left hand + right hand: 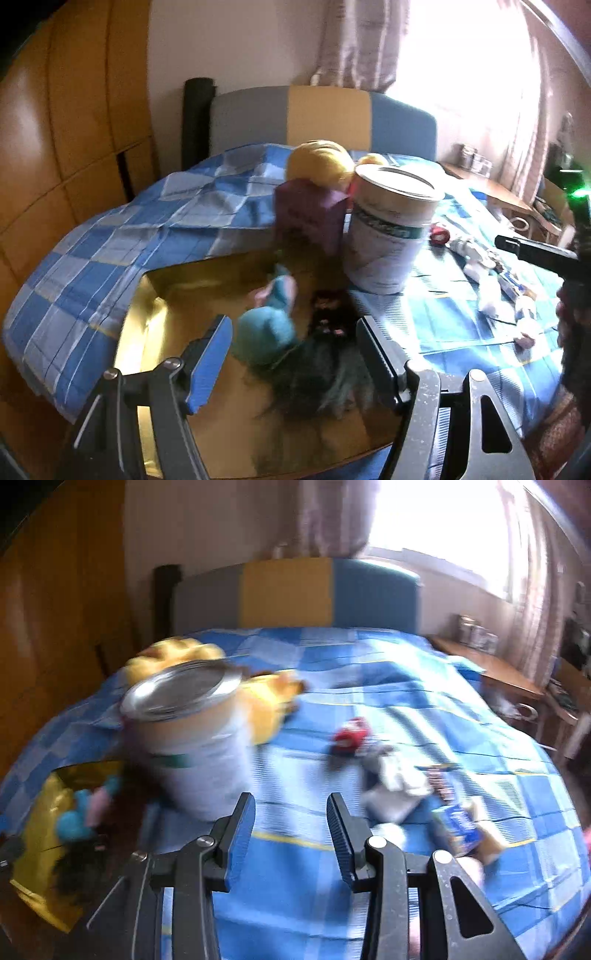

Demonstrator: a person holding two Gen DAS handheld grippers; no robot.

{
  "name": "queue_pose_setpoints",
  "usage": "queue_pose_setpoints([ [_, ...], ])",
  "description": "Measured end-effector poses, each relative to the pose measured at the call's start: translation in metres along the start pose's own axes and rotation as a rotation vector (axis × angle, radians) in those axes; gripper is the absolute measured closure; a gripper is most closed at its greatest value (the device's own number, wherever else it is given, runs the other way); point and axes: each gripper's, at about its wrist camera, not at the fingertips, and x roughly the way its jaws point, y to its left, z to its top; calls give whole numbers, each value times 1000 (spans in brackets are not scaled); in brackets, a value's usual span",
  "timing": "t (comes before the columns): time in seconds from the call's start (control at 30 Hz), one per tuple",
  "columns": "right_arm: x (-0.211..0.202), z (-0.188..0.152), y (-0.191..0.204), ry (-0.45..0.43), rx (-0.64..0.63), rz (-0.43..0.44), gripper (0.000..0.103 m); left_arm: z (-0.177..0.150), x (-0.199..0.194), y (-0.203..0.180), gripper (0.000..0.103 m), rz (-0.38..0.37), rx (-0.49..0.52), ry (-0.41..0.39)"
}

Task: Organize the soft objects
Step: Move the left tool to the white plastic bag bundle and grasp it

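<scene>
A shallow gold box (155, 310) lies on the blue checked bed (110, 236). Inside it lie a teal plush (264, 332) and a dark furry plush (325, 365). My left gripper (291, 354) is open just above them, fingers to either side. My right gripper (291, 830) is open and empty over the bedcover (369, 672). The gold box (44, 834) and teal plush (79, 819) show at the left of the right wrist view. A red soft toy (349, 734), white soft items (395, 782) and a blue packet (460, 827) lie ahead to the right. A yellow plush (266, 705) lies behind the tin.
A tall white tin (388, 229) and a purple box (310, 218) stand at the far edge of the gold box. A wooden wardrobe (55, 129) is at the left. A headboard (325, 118), a window and a cluttered side table (491, 664) are at the back.
</scene>
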Motion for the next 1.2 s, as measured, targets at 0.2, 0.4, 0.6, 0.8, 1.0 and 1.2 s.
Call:
queue_pose_setpoints([
  [0.2, 12, 4, -89, 0, 119, -180, 63, 12, 6, -27, 32, -71, 57, 14],
  [0.4, 28, -23, -169, 56, 366, -268, 63, 18, 21, -75, 32, -158, 157, 59],
  [0.6, 28, -35, -200, 82, 562, -166, 63, 23, 55, -133, 32, -277, 215, 154],
  [0.8, 27, -38, -201, 85, 608, -131, 63, 28, 93, -193, 32, -372, 279, 212],
  [1.0, 28, -40, -206, 90, 640, -99, 63, 34, 131, -244, 32, -459, 310, 266],
  [1.2, 24, -43, -215, 77, 700, -75, 63, 37, 167, -296, 27, -471, 360, 291],
])
